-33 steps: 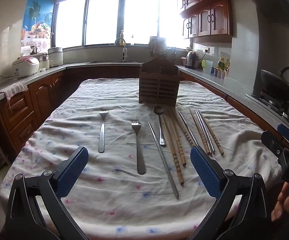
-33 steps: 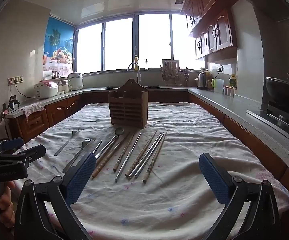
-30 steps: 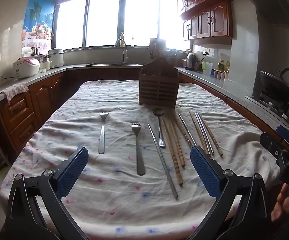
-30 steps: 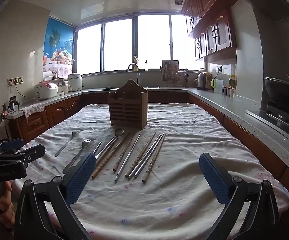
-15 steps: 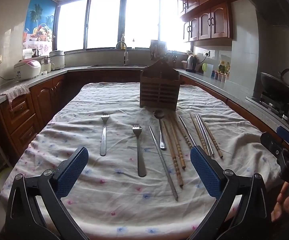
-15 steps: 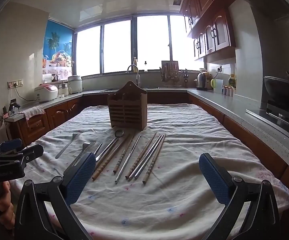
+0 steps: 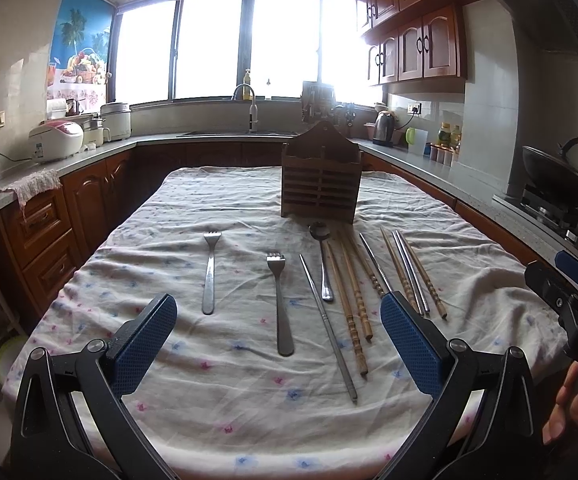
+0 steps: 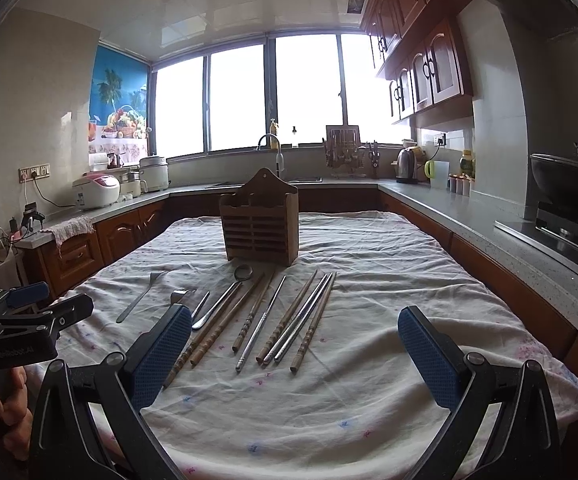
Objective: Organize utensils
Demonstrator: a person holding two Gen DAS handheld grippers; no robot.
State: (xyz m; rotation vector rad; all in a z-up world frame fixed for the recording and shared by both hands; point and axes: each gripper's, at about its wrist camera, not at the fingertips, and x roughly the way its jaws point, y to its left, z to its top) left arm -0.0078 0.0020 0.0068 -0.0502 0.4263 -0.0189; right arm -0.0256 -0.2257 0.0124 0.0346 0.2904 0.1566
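In the left wrist view, the left gripper hangs over the near edge of the table, its jaws wide open with nothing between the blue pads. A flowered cloth covers the table. A wooden holder stands upright at the middle, toward the far end. In front of it the utensils lie flat in a rough row, handles toward the camera: a fork on the left, a second fork just right of it and nearer, then a long metal chopstick, a spoon with its bowl close to the holder's base, a pair of bamboo chopsticks, and more chopsticks, wood and metal, fanned out to the right. The right pad hides the near end of one of these. The right gripper shows at the right edge, with fingers of the hand that holds it below. In the right wrist view, the right gripper hangs over the near right part of the table, jaws also wide open and empty. The holder stands ahead and slightly left, and the spoon, forks and chopsticks lie between it and the left pad, which covers the near ends of a few. The left gripper is at the left edge above a hand. A wok sits on the stove at the far right.
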